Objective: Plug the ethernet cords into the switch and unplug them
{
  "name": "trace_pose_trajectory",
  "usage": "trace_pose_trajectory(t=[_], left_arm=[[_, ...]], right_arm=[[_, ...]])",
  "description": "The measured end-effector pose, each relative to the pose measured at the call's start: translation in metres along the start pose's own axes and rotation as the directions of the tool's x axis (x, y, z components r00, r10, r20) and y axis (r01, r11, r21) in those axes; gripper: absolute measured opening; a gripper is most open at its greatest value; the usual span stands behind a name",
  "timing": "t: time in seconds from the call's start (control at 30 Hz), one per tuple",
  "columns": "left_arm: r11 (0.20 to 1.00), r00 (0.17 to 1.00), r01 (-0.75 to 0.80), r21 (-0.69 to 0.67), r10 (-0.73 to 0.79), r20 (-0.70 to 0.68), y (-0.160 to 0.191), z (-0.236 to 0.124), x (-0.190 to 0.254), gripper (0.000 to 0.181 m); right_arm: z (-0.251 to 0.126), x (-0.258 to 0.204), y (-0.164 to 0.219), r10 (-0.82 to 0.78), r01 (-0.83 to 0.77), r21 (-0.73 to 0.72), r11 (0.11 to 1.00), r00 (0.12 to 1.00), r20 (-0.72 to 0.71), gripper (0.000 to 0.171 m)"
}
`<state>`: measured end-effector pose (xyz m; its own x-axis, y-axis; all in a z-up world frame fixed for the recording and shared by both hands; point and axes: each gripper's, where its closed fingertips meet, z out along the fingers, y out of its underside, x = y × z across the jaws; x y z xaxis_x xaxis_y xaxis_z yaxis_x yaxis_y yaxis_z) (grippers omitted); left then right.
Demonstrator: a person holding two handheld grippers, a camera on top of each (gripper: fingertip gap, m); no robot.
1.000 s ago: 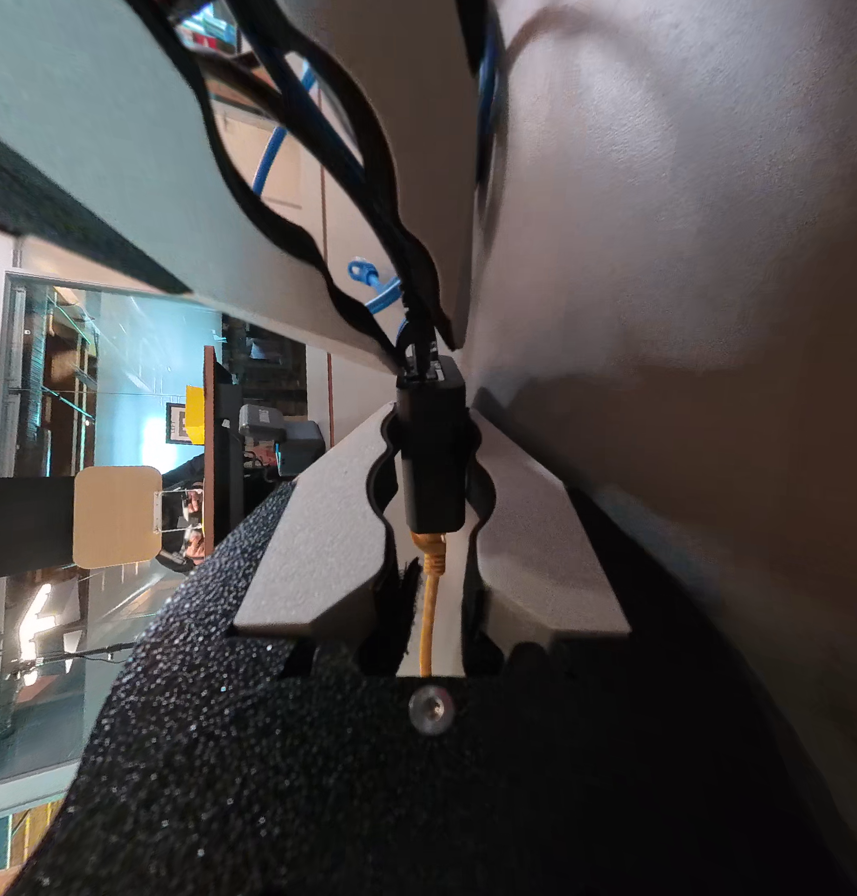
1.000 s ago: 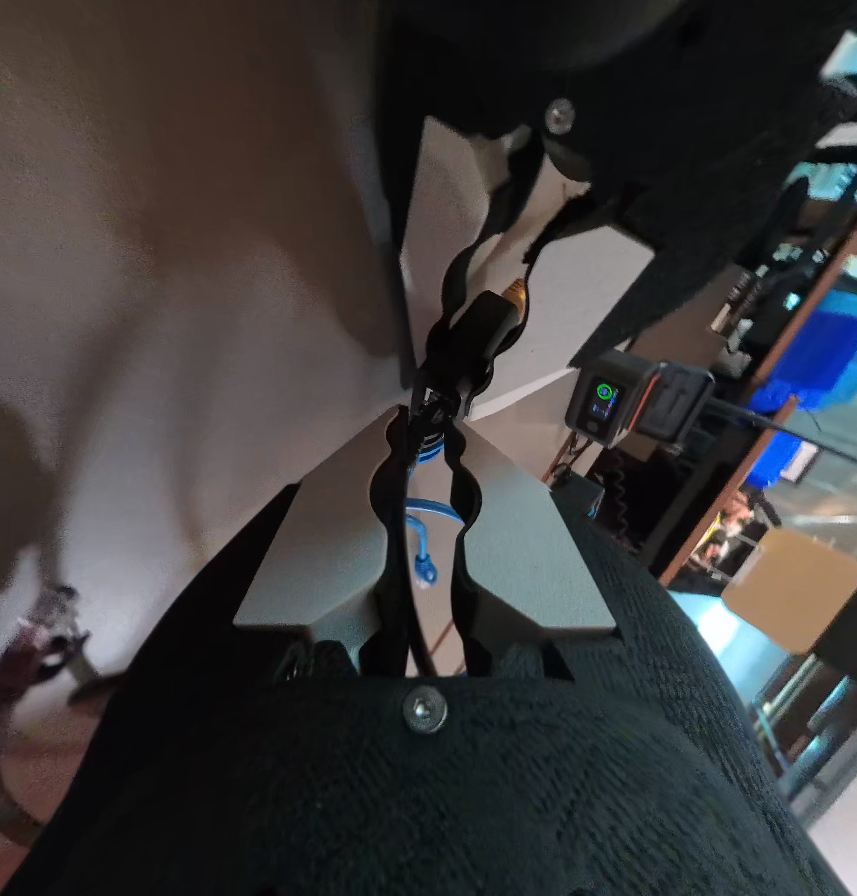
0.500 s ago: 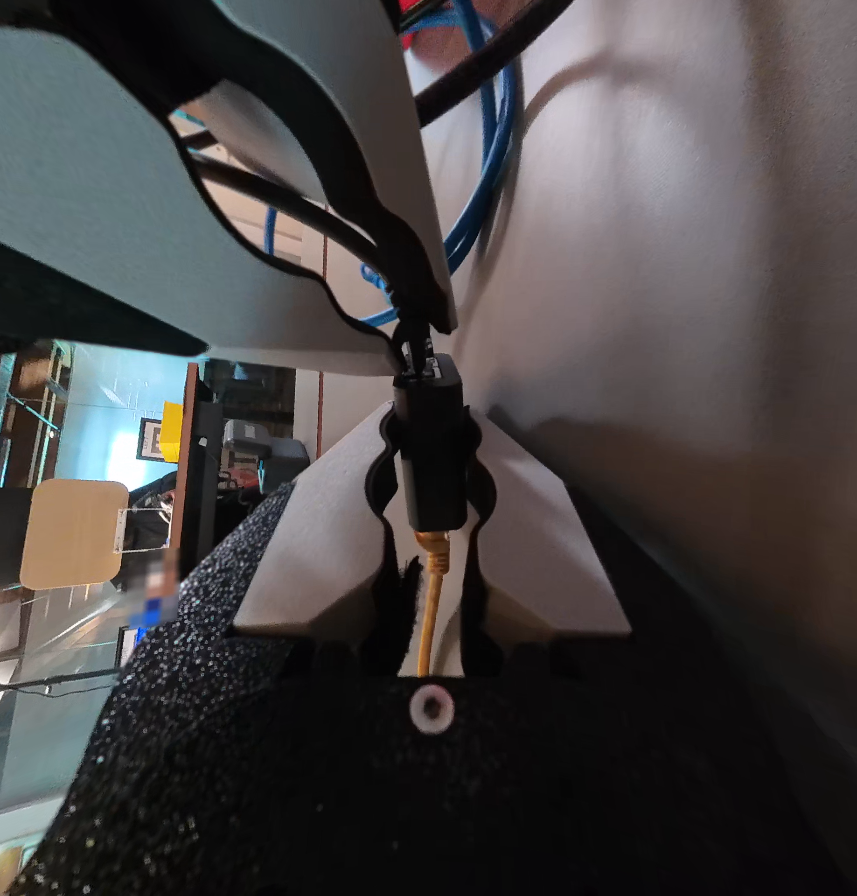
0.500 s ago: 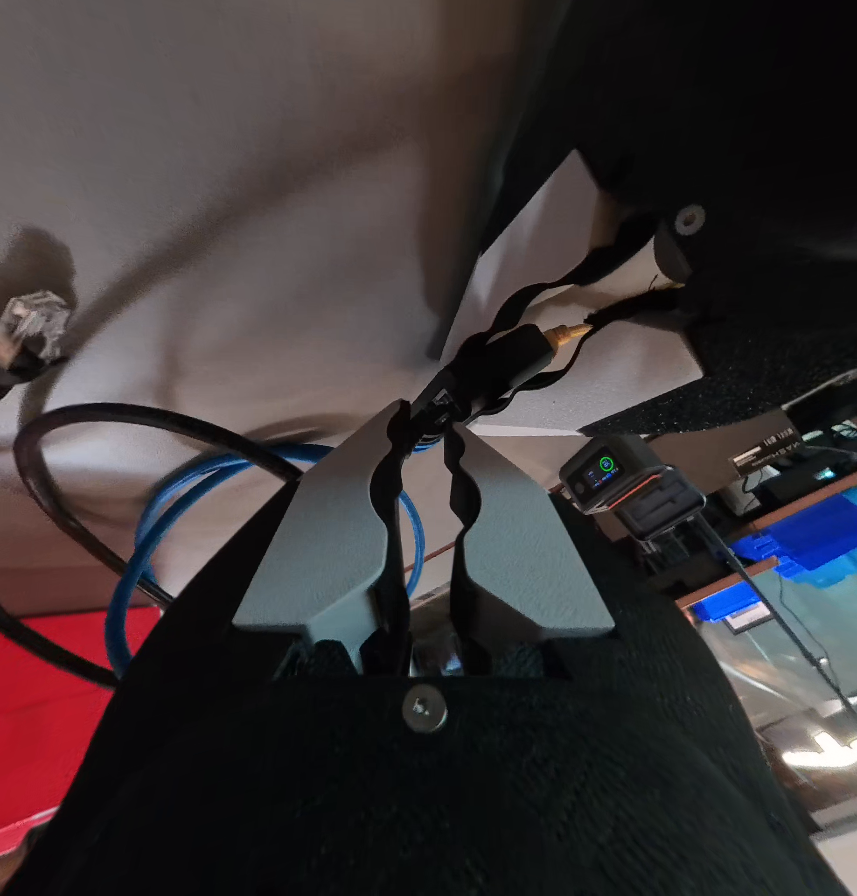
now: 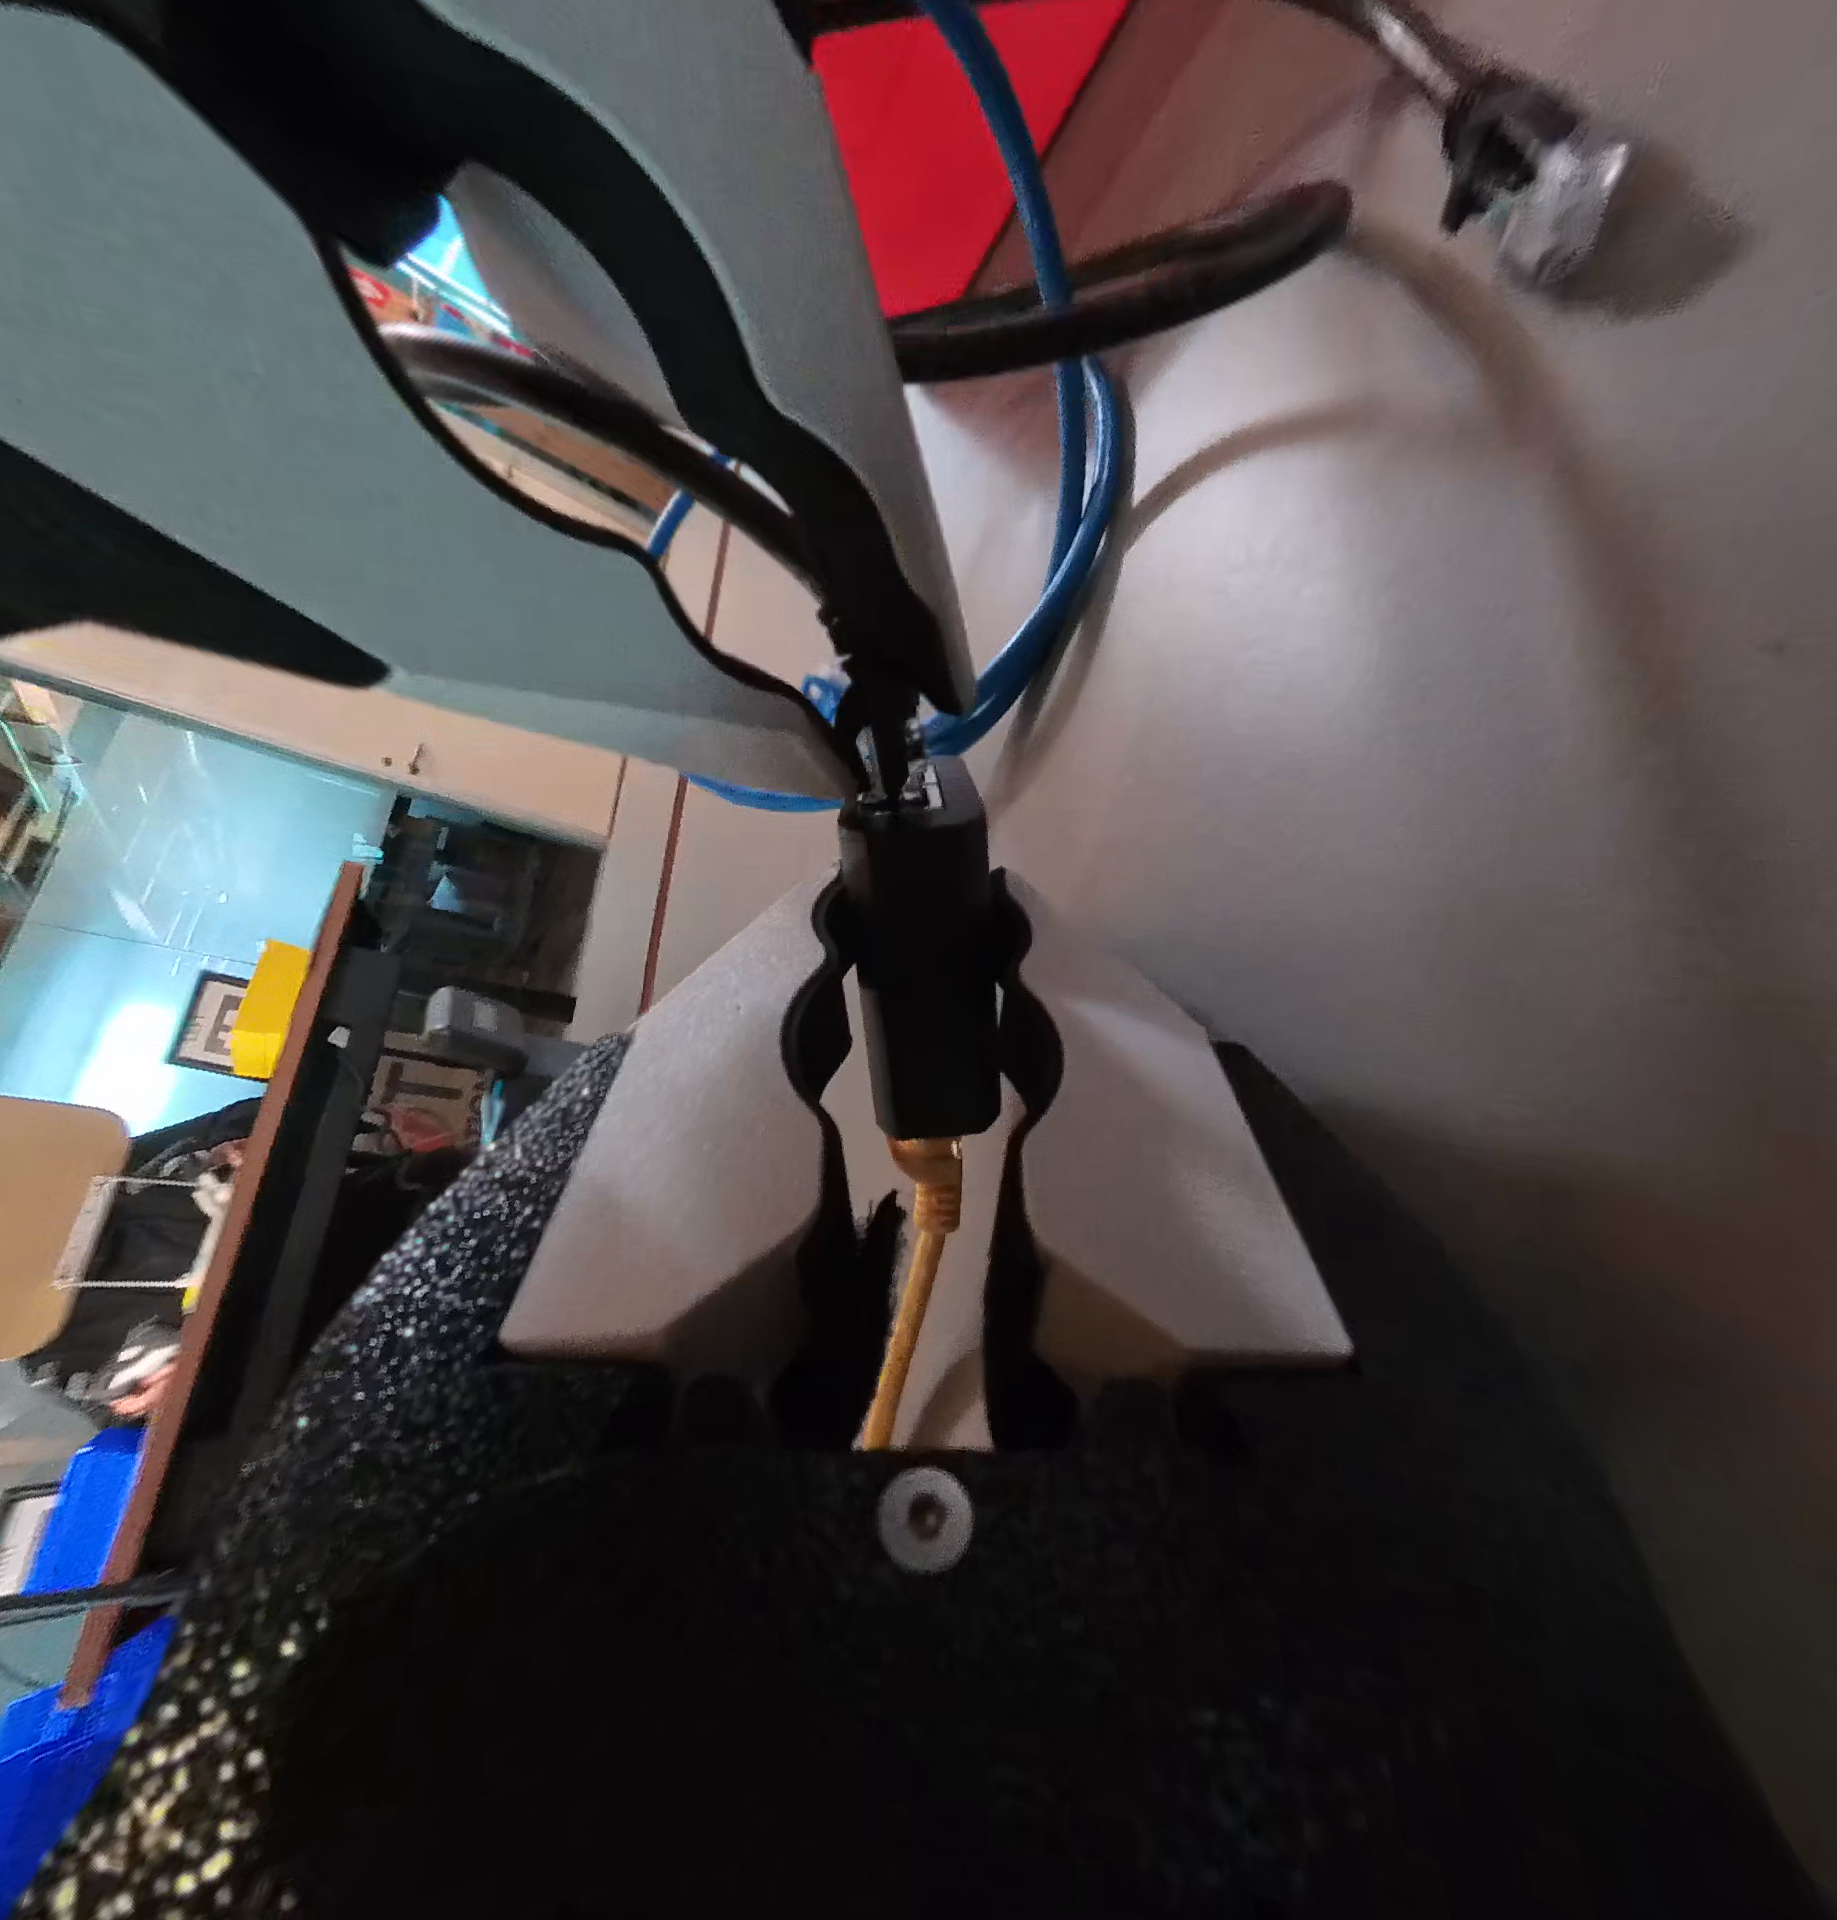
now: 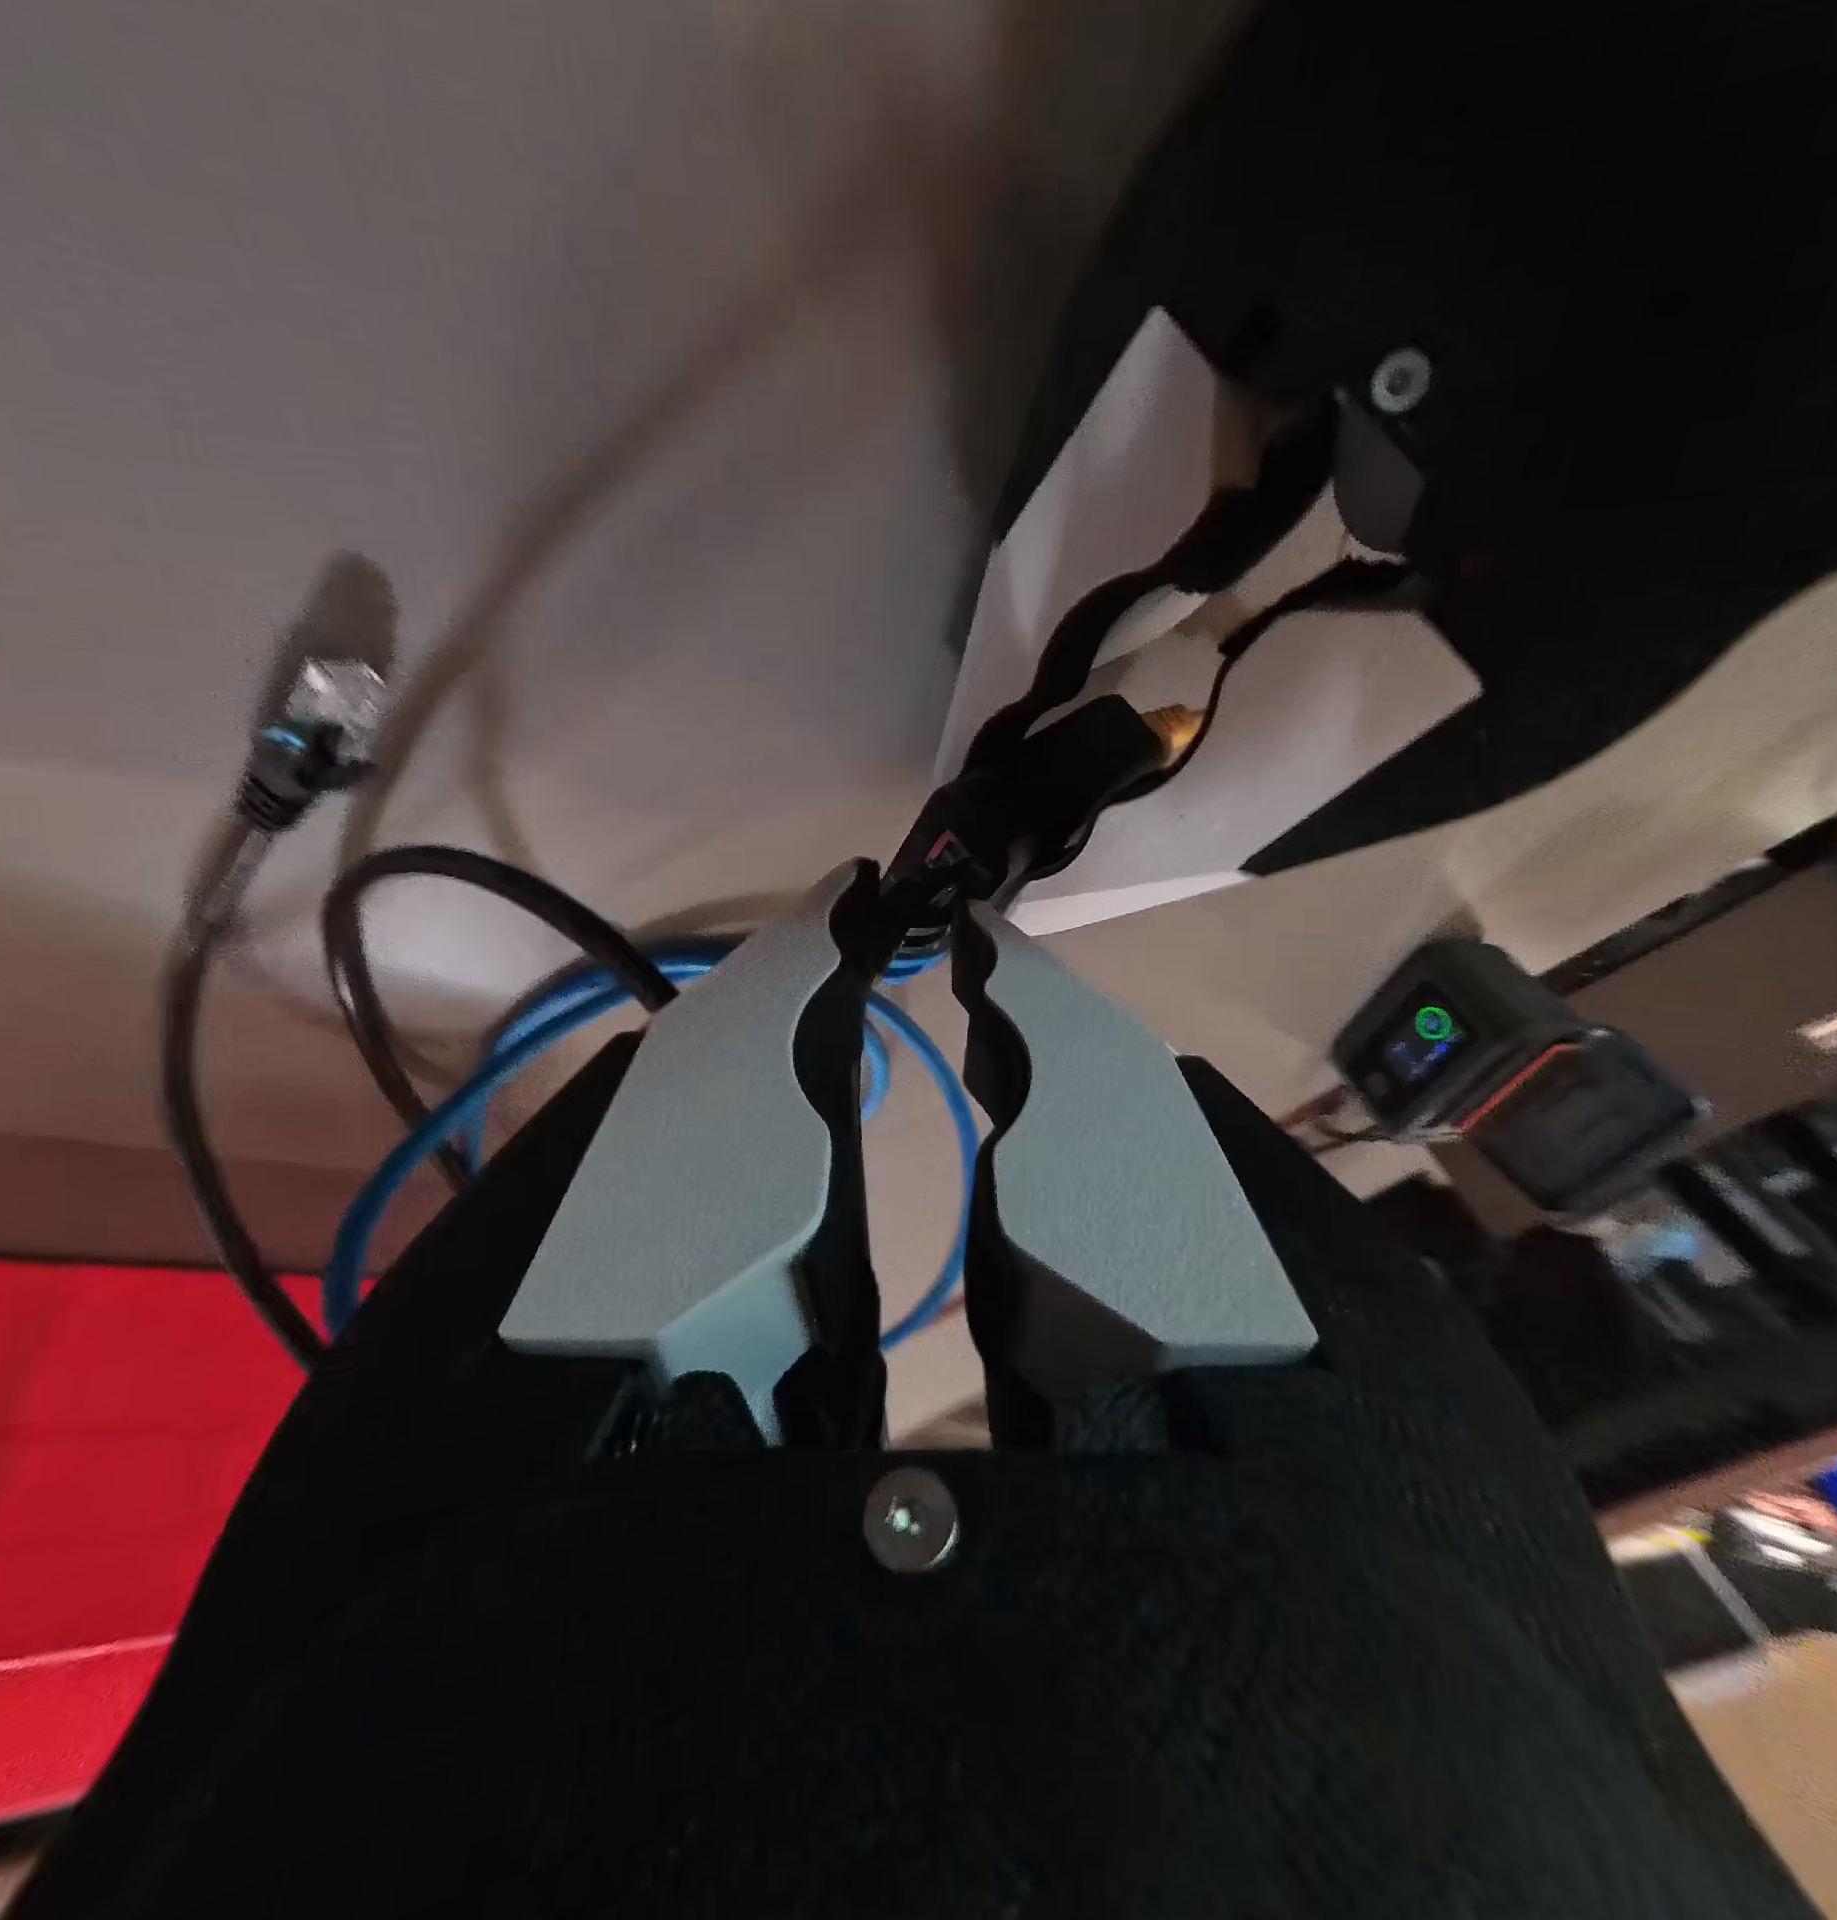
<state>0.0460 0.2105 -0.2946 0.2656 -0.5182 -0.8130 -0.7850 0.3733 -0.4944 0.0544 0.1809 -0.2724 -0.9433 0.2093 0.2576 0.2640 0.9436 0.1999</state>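
Right wrist view only — small camera (image 6: pixel 1516 1081).

Left gripper (image 5: pixel 929 935) and right gripper (image 6: pixel 909 914) tip to tip, both jaws clamped tight.

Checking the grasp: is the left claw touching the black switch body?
Touching. The left wrist view shows the left claw with both fingers pressed against the sides of the black switch, no gap on either side.
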Motion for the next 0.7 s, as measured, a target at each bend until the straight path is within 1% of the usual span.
trace_pose_trajectory(t=[0.07,0.1,0.17,0.2,0.23,0.3,0.4,0.43,0.47,0.53,0.6,0.7], left_arm=[[0.999,0.999,0.044,0.029,-0.044,-0.012,-0.0044,-0.0009,-0.0002,0.024],[0.996,0.996,0.087,0.03,-0.086,-0.021,-0.0045,-0.0012,-0.0014,0.022],[0.986,0.985,0.166,0.031,-0.164,-0.053,-0.0043,-0.0028,-0.0018,0.022],[0.98,0.979,0.195,0.033,-0.193,-0.062,-0.0046,-0.0031,-0.0021,0.021],[0.977,0.976,0.209,0.038,-0.206,-0.072,-0.0056,-0.0033,-0.0015,0.021],[0.97,0.967,0.239,0.039,-0.234,-0.101,-0.0075,-0.0019,0.0015,0.022],[0.968,0.962,0.249,0.039,-0.242,-0.126,-0.0081,0.0005,0.0045,0.021],[0.967,0.961,0.251,0.041,-0.244,-0.132,-0.0085,0.0007,0.0052,0.022],[0.967,0.96,0.252,0.044,-0.244,-0.138,-0.0092,0.0006,0.006,0.022],[0.966,0.959,0.255,0.048,-0.246,-0.144,-0.0098,0.0008,0.0064,0.021],[0.962,0.954,0.27,0.051,-0.26,-0.149,-0.0098,0.0009,0.0061,0.021],[0.96,0.951,0.277,0.051,-0.266,-0.156,-0.0096,0.0011,0.0063,0.021]], right_arm=[[-0.0035,0.0012,-0.0007,0.141,-0.142,0.07,0.987,0.99,0.023,0.014],[-0.0044,0.0033,0.0001,0.243,-0.246,0.102,0.964,0.969,0.037,0.014],[-0.0056,0.0069,-0.0003,0.453,-0.459,0.17,0.872,0.889,0.074,0.015],[-0.0059,0.0076,-0.0007,0.525,-0.53,0.206,0.823,0.847,0.083,0.016],[-0.0061,0.0075,-0.0009,0.567,-0.567,0.241,0.787,0.82,0.076,0.016],[-0.0061,0.008,0.0013,0.604,-0.58,0.282,0.764,0.797,0.004,0.021],[-0.0063,0.0095,0.0041,0.605,-0.556,0.281,0.782,0.786,-0.128,0.027],[-0.0067,0.0094,0.004,0.608,-0.556,0.278,0.783,0.78,-0.151,0.028],[-0.007,0.0086,0.0029,0.61,-0.558,0.279,0.782,0.776,-0.159,0.027],[-0.007,0.0054,-0.0001,0.611,-0.556,0.287,0.78,0.776,-0.155,0.018],[-0.0069,0.0048,-0.0005,0.623,-0.566,0.295,0.77,0.766,-0.158,0.013],[-0.0064,0.0054,-0.0005,0.651,-0.591,0.31,0.745,0.745,-0.147,0.012]])
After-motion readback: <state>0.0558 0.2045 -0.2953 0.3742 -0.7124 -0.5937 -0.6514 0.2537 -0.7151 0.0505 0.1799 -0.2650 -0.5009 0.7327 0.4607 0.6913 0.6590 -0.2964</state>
